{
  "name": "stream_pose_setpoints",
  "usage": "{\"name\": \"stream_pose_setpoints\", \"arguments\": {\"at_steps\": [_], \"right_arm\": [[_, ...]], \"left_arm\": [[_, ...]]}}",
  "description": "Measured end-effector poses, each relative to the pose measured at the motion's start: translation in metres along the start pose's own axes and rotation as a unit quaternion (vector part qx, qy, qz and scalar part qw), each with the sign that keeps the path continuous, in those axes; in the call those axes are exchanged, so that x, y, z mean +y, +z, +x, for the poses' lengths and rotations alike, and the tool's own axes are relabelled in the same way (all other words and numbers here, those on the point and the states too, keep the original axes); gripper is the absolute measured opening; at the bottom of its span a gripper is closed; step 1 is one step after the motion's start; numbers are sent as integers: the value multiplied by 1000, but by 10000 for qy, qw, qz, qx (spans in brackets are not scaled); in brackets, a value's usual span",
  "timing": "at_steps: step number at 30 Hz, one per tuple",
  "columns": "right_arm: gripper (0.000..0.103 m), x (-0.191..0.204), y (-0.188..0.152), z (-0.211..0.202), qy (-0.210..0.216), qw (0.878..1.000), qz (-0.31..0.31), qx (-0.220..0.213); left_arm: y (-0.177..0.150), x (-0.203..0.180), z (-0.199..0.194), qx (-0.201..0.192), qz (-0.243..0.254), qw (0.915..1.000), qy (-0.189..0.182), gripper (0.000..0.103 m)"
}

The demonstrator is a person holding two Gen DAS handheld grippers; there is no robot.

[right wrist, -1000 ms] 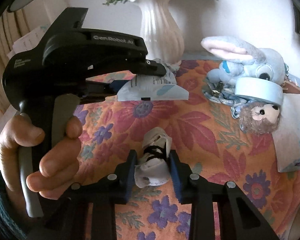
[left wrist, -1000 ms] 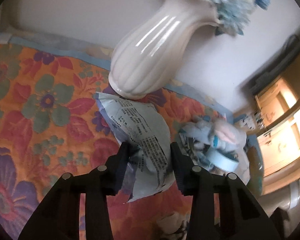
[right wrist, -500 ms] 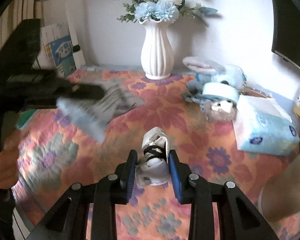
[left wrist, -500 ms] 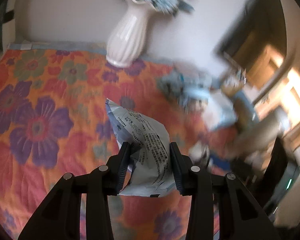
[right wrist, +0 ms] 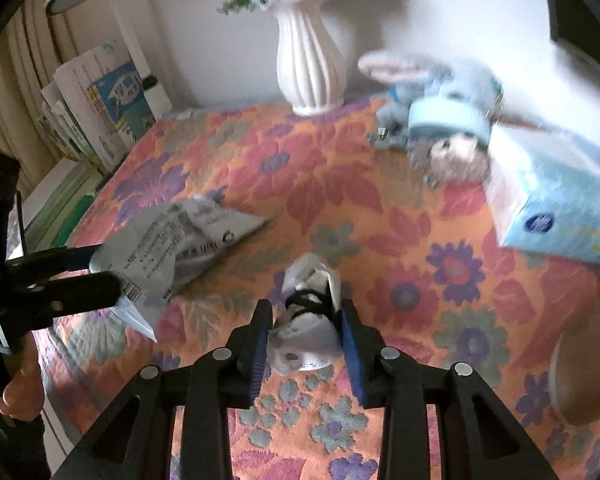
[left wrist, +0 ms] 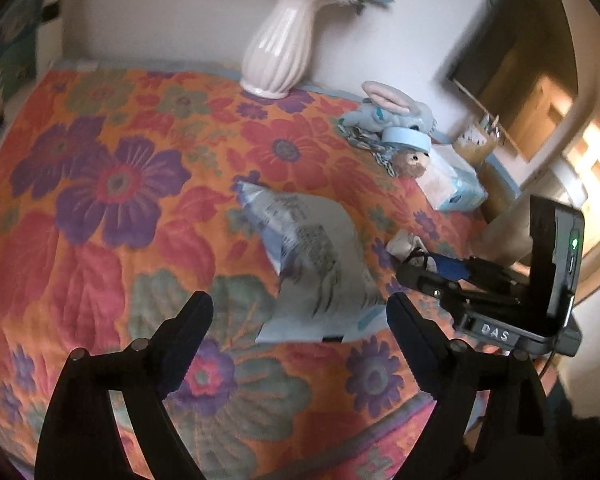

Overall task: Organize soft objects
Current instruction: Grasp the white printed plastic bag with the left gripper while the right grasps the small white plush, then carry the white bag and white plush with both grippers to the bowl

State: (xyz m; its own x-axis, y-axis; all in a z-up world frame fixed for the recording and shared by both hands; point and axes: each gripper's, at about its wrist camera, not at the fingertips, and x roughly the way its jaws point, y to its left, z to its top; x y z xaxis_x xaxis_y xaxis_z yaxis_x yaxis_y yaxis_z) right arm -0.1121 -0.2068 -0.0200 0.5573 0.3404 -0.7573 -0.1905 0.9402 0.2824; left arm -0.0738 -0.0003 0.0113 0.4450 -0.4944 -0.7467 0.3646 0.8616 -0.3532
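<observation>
Left wrist view shows the left gripper [left wrist: 300, 316] spread wide with nothing between its fingers, and the grey printed pouch [left wrist: 312, 268] lies on the flowered bench cloth [left wrist: 100, 240] just ahead of it. The right gripper [right wrist: 306, 344] is clamped on a small white bundle [right wrist: 306, 332] tied with black cord, so I judge this piece is not yet placed, while the plush toys [right wrist: 440, 128] and the tissue pack [right wrist: 552, 208] sit together near the vase [right wrist: 310, 64]. On the right gripper's body I can read "DAS"; the pouch print is too blurred.
</observation>
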Motion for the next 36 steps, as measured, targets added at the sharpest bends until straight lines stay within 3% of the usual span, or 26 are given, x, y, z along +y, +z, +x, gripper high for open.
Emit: {"name": "stream_pose_setpoints", "arguments": {"at_steps": [2, 3, 8, 9, 10, 11, 12, 14, 15, 22, 28, 32, 36], "right_arm": [[71, 1, 0, -1, 1, 10000, 5, -23], [78, 2, 0, -1, -117, 9999, 12, -24], [81, 2, 2, 3, -395, 9992, 9, 16], [80, 2, 2, 4, -474, 9989, -4, 23], [72, 3, 3, 4, -530, 9986, -22, 13], [59, 3, 3, 4, -561, 9984, -51, -7], [54, 4, 2, 4, -548, 9985, -90, -21], [32, 6, 1, 3, -511, 9986, -158, -56], [29, 8, 1, 3, -466, 9987, -213, -54], [29, 19, -3, -4, -553, 9972, -467, -197], [29, -2, -28, -24, 111, 9996, 262, -23], [29, -13, -52, -57, 192, 9987, 470, -91], [29, -35, -68, -109, -128, 9984, 508, -191]], "left_arm": [[1, 1, 1, -55, -192, 9998, -83, 88], [3, -1, 2, -77, -220, 9996, -125, 88], [15, -21, 24, -43, -223, 9997, 25, 86], [16, -24, 30, 25, -169, 9998, 133, 81], [15, -26, 37, 110, -129, 9996, 218, 58], [13, -28, 44, 233, -99, 9993, 275, 54], [11, -30, 44, 144, -45, 9993, 334, 54], [6, -35, 40, 64, 103, 9992, 387, 53], [4, -36, 38, 61, 146, 9991, 390, 53], [-14, -53, 24, 44, 383, 9989, 279, 52], [-30, -75, 16, 54, 608, 9981, 51, 52], [-41, -107, 11, 26, 1041, 9939, -376, 52], [-51, -155, 1, -59, 1605, 9819, -1001, 52]]}}
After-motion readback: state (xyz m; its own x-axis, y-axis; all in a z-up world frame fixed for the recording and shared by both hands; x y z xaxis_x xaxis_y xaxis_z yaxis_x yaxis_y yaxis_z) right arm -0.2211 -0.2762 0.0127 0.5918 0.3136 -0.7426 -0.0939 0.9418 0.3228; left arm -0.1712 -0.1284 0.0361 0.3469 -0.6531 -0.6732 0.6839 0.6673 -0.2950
